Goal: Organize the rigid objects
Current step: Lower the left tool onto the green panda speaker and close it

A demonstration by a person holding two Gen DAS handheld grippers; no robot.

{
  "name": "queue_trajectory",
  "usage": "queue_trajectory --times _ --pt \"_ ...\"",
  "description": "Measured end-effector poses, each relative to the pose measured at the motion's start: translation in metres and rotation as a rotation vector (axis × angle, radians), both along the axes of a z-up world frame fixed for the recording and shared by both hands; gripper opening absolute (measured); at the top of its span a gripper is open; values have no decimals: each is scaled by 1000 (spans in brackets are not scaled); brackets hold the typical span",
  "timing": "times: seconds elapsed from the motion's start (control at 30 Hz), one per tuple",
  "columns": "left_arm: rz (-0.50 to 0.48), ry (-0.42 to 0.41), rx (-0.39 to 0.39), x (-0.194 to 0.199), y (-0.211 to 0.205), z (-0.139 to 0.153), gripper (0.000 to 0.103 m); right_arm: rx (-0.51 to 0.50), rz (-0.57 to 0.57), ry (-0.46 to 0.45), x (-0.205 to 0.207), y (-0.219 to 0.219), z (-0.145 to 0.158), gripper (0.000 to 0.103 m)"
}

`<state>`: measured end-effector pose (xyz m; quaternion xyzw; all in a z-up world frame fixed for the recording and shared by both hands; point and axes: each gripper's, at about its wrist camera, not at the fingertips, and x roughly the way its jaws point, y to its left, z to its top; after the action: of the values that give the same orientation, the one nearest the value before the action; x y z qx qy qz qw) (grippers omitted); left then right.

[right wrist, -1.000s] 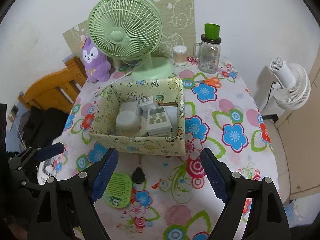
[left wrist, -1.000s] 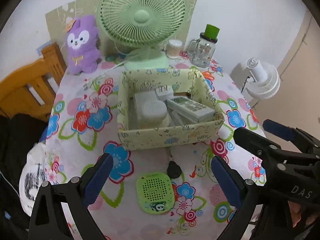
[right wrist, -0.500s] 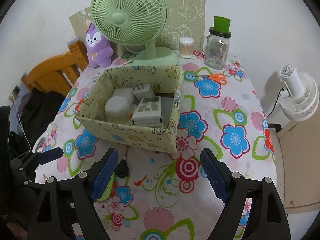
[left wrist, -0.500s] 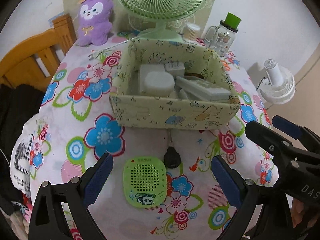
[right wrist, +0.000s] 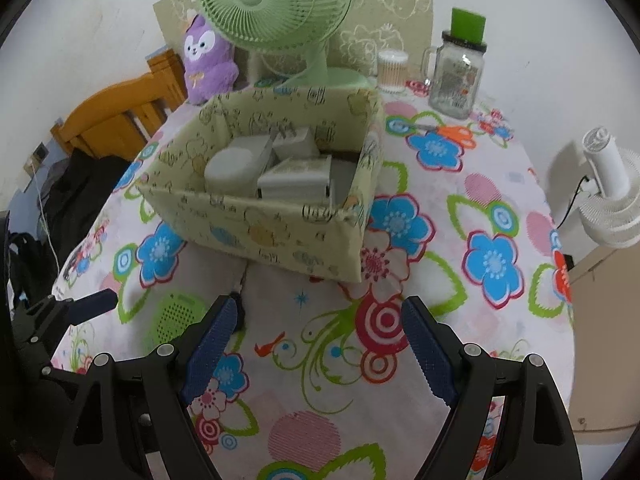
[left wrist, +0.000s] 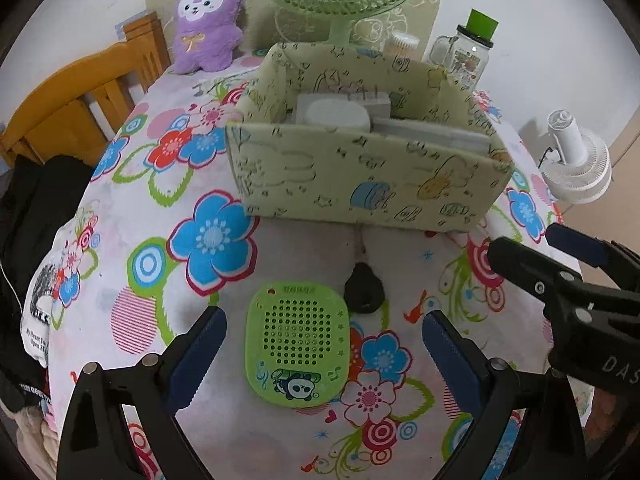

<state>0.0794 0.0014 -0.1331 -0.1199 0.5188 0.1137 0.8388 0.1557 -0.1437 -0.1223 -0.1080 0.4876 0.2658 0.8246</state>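
Scissors (right wrist: pixel 444 131) visible only from right wrist, beside jar (right wrist: pixel 456 76)

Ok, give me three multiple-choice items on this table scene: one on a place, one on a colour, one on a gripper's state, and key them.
1. Where does the green pad lie?
A. inside the box
B. on the cloth in front of the box
C. behind the fan

2. What colour is the jar's lid?
A. green
B. red
C. white

3. How does the left gripper stand?
A. shut on the pad
B. shut on nothing
C. open, with the pad between its fingers, untouched

Key: 1 B, since the pad rests on the flowered cloth nearer the camera than the box. 2 A, since the lid on the glass jar is bright green. 3 C, since both blue fingers stand wide and clear of the pad's edges.
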Motion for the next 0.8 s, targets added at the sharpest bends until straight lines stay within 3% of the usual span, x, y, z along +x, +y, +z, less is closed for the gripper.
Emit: queue_trajectory --times 0.4,0.8 --pt "-1 58 14 -10 0 -32 99 -102 -6 37 -15 -4 -36 86" --pt "-26 98 60 -13 0 -53 99 -113 -15 72 -26 -8 -56 86"
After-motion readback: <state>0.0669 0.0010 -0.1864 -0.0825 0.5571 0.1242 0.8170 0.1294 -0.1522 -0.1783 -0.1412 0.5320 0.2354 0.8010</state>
